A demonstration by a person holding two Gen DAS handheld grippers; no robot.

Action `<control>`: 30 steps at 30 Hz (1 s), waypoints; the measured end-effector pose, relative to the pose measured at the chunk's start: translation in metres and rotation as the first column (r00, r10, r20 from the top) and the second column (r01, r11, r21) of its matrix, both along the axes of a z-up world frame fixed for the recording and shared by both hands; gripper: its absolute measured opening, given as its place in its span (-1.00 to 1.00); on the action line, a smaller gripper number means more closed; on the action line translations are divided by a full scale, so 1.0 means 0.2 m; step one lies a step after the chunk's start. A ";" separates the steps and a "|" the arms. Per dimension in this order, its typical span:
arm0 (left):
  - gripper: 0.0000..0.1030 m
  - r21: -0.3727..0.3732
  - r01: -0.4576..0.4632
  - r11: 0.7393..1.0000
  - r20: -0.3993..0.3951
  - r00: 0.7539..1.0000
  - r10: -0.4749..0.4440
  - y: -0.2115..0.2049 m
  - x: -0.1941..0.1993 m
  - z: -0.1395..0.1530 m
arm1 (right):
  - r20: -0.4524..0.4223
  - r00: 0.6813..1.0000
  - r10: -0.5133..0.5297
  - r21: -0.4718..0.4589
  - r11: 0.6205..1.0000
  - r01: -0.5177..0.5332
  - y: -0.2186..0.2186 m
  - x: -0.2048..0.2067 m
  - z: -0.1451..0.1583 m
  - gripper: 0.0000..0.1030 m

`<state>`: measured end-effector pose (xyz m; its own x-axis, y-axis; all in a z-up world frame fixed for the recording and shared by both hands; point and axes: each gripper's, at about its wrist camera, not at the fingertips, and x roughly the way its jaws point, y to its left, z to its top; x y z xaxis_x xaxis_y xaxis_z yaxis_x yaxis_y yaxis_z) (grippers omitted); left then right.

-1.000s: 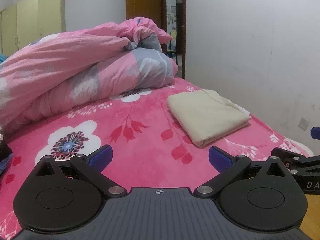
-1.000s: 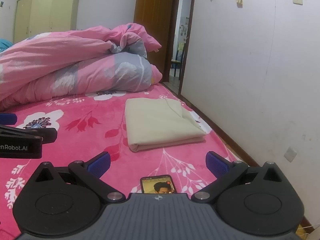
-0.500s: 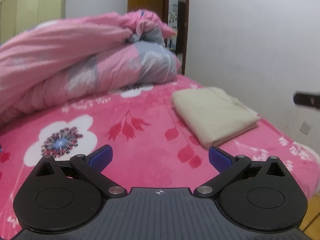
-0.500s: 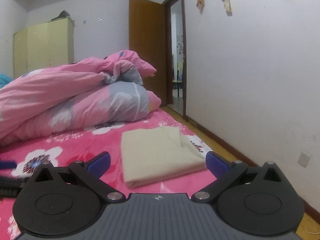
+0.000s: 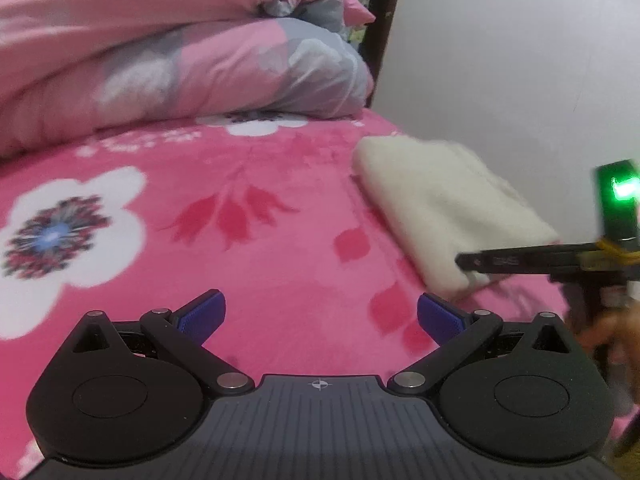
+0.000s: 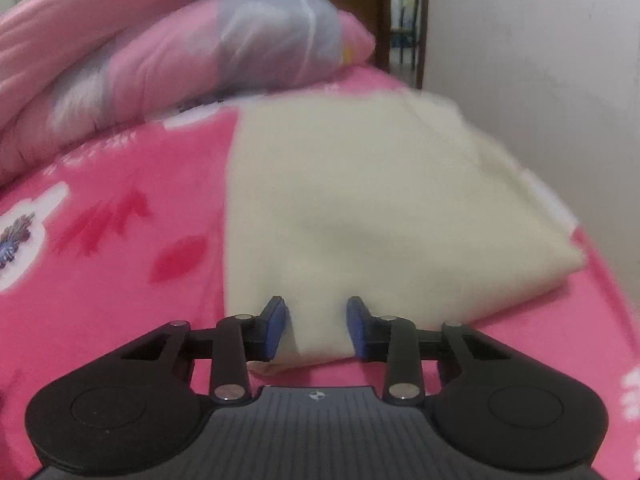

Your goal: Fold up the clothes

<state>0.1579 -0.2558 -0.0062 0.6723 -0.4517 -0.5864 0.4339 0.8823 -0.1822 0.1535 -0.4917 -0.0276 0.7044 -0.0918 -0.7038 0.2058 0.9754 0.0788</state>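
Closing the half-spread right claw (image 6: 316,328) around the near edge of the folded cream garment (image 6: 360,208) on the bed (image 6: 120,280), needing a firm pinch; left claw (image 5: 320,316) hovering wide apart.

The right gripper (image 6: 317,327) sits low over the near edge of a folded cream cloth (image 6: 372,208), its two blue fingertips (image 6: 275,328) partly drawn together with the cloth's front fold between them. A gap shows between each pad and the fabric, so whether they touch it cannot be told. The cloth lies flat on a pink floral bedspread (image 6: 112,248), close to the bed's right edge beside a white wall (image 6: 540,60). Behind it a bunched pink and grey quilt (image 6: 180,48) is heaped across the bed. A dark doorway (image 6: 404,20) opens beyond. The picture is blurred.
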 end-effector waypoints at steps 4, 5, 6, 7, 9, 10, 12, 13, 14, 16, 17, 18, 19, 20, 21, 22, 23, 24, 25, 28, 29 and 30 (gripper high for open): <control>1.00 -0.030 0.030 0.999 0.038 0.999 -0.029 -0.18 0.21 0.03 | 0.077 0.997 -0.008 0.058 0.998 0.004 -0.08 -0.08 0.23 -0.44; 1.00 -0.037 0.038 0.999 0.048 0.998 -0.036 -0.23 0.26 0.03 | 0.102 0.994 -0.026 0.020 1.000 0.024 -0.10 -0.08 0.26 -0.44; 0.99 -0.044 0.045 0.998 0.058 0.997 -0.043 -0.27 0.31 0.04 | 0.117 0.992 -0.046 -0.001 0.999 0.046 -0.14 -0.07 0.27 -0.44; 0.96 -0.051 0.053 0.997 0.068 0.996 -0.050 -0.32 0.36 0.05 | 0.112 0.991 -0.069 -0.004 0.998 0.070 -0.20 -0.05 0.25 -0.44; 0.95 -0.046 0.092 0.995 0.097 0.991 -0.088 -0.44 0.46 0.05 | 0.039 0.995 -0.095 -0.026 0.995 0.096 -0.28 0.01 0.13 -0.50; 0.93 -0.049 0.118 0.992 0.114 0.987 -0.112 -0.49 0.51 0.05 | 0.009 0.997 -0.077 -0.047 0.996 0.077 -0.29 0.03 0.07 -0.51; 0.93 -0.097 0.140 0.985 0.100 0.986 -0.130 -0.55 0.61 0.04 | -0.011 0.999 -0.039 -0.077 0.996 0.038 -0.29 0.04 0.08 -0.51; 0.90 -0.121 0.150 0.981 0.093 0.986 -0.140 -0.58 0.66 0.04 | -0.008 1.000 -0.028 -0.059 0.998 0.028 -0.29 0.05 0.13 -0.50; 0.90 -0.148 0.161 0.976 0.080 0.985 -0.150 -0.60 0.71 0.03 | 0.004 1.000 -0.014 -0.043 0.999 0.014 -0.29 0.06 0.18 -0.50; 0.84 -0.208 0.144 0.967 -0.013 0.989 -0.149 -0.63 0.85 -0.03 | 0.026 1.000 -0.004 -0.061 0.998 0.006 -0.31 0.10 0.23 -0.50; 0.80 -0.235 0.109 0.966 -0.064 0.990 -0.128 -0.61 0.90 -0.05 | 0.020 1.000 -0.010 -0.082 0.997 0.012 -0.32 0.13 0.23 -0.50; 0.77 -0.266 0.075 0.961 -0.115 0.987 -0.109 -0.59 0.96 -0.07 | 0.003 1.000 -0.020 -0.092 0.996 0.020 -0.35 0.16 0.21 -0.50; 0.77 -0.311 0.044 0.949 -0.161 0.982 -0.099 -0.53 1.01 -0.10 | -0.024 0.999 -0.028 -0.078 0.997 0.026 -0.39 0.19 0.16 -0.50; 0.77 -0.353 0.013 0.936 -0.207 0.974 -0.091 -0.48 1.06 -0.12 | -0.047 0.999 -0.028 -0.048 0.999 0.026 -0.42 0.20 0.11 -0.50; 0.77 -0.387 -0.012 0.922 -0.248 0.964 -0.091 -0.42 1.10 -0.14 | -0.052 0.998 -0.027 -0.021 0.999 0.026 -0.45 0.20 0.07 -0.50; 0.77 -0.405 -0.025 0.914 -0.280 0.955 -0.098 -0.38 1.13 -0.16 | -0.037 0.999 -0.027 0.005 1.000 0.027 -0.47 0.18 0.06 -0.50; 0.77 -0.405 -0.021 0.914 -0.299 0.948 -0.110 -0.36 1.16 -0.17 | -0.021 0.999 -0.027 0.031 0.999 0.028 -0.48 0.16 0.05 -0.50; 0.77 -0.405 -0.017 0.914 -0.318 0.940 -0.123 -0.35 1.18 -0.18 | -0.010 1.000 -0.026 0.049 0.998 0.027 -0.50 0.15 0.04 -0.50; 0.77 -0.405 -0.008 0.914 -0.335 0.932 -0.141 -0.34 1.21 -0.20 | -0.003 1.000 -0.025 0.060 0.998 0.025 -0.51 0.14 0.04 -0.50; 0.69 -0.433 0.066 0.899 -0.379 0.891 -0.248 -0.37 1.23 -0.22 | 0.007 1.000 -0.024 0.076 0.997 0.023 -0.53 0.14 0.04 -0.49; 0.61 -0.434 0.062 0.899 -0.396 0.883 -0.252 -0.39 1.24 -0.24 | 0.008 1.000 -0.024 0.076 0.997 0.023 -0.54 0.15 0.04 -0.49; 0.46 -0.436 0.057 0.898 -0.413 0.874 -0.256 -0.41 1.25 -0.25 | 0.009 1.000 -0.024 0.075 0.997 0.023 -0.54 0.17 0.04 -0.49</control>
<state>0.4073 -0.3381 -0.0566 0.2785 -0.7876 -0.5496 0.3419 0.6161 -0.7096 0.1865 -0.5996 -0.0201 0.7099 -0.0554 -0.7021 0.2271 0.9617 0.1537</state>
